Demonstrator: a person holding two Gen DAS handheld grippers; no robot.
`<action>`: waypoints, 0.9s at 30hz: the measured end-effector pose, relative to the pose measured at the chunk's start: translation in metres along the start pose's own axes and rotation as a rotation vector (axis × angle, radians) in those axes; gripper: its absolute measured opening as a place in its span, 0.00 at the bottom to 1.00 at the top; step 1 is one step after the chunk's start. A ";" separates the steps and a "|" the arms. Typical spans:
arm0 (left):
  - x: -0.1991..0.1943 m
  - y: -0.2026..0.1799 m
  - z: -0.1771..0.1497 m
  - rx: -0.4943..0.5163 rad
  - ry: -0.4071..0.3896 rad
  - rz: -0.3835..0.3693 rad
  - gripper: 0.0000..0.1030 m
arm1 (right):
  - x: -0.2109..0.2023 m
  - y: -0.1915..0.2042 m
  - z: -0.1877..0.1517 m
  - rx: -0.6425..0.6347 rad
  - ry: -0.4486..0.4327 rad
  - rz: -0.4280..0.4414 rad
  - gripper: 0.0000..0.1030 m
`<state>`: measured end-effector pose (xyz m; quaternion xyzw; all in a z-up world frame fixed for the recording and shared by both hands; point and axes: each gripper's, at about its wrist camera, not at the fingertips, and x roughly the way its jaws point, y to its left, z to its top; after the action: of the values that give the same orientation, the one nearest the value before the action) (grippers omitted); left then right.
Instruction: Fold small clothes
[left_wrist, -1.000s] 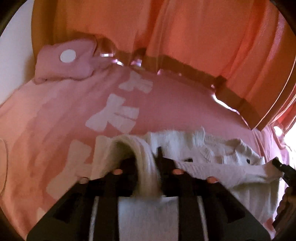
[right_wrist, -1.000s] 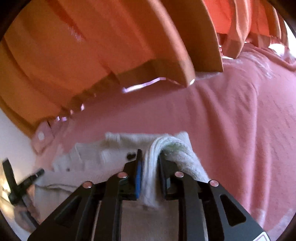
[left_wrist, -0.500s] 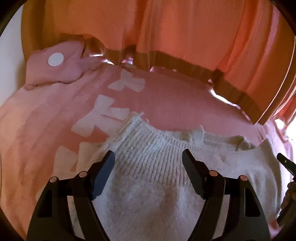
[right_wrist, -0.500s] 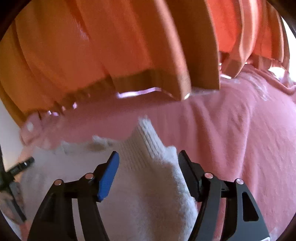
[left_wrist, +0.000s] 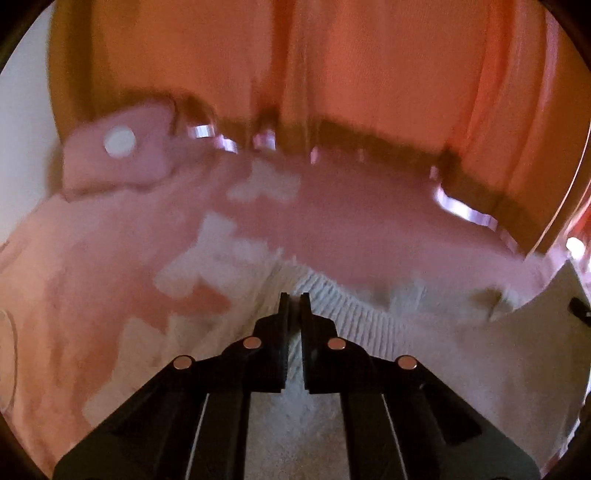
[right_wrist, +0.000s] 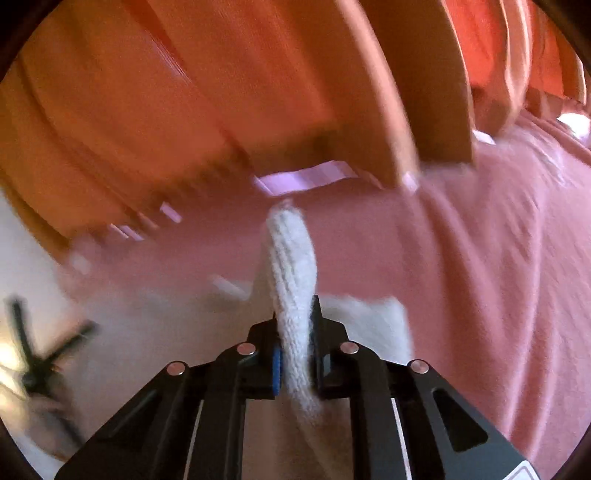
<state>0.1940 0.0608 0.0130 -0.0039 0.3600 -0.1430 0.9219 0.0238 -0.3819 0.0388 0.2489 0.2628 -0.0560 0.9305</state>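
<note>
A small white knitted sweater lies on a pink bedspread with white shapes. My left gripper is shut at the sweater's ribbed edge, with only a thin gap between the jaws; whether cloth is pinched there I cannot tell. In the right wrist view my right gripper is shut on a ribbed fold of the sweater, which stands up between the jaws. The rest of the sweater spreads to the left and under the gripper. The left gripper shows blurred at the far left.
Orange curtains hang along the far edge of the bed. A pink pillow with a white dot lies at the back left. A white wall is at the left. The pink bedspread stretches to the right.
Both grippers held the sweater a second ago, opened half a second ago over the laid-down cloth, and are shut again now. The right one lifts a ribbed fold.
</note>
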 end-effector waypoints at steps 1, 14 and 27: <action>-0.008 0.003 0.006 -0.007 -0.044 0.004 0.00 | -0.006 0.003 0.002 -0.014 -0.044 0.001 0.11; -0.031 -0.043 -0.009 0.079 -0.001 -0.065 0.44 | 0.030 0.092 -0.030 -0.264 0.098 -0.095 0.22; 0.006 -0.087 -0.062 0.208 0.155 -0.004 0.49 | 0.082 0.132 -0.099 -0.401 0.349 -0.113 0.18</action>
<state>0.1344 -0.0180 -0.0268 0.1019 0.4133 -0.1814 0.8865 0.0796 -0.2165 -0.0196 0.0506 0.4388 -0.0109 0.8971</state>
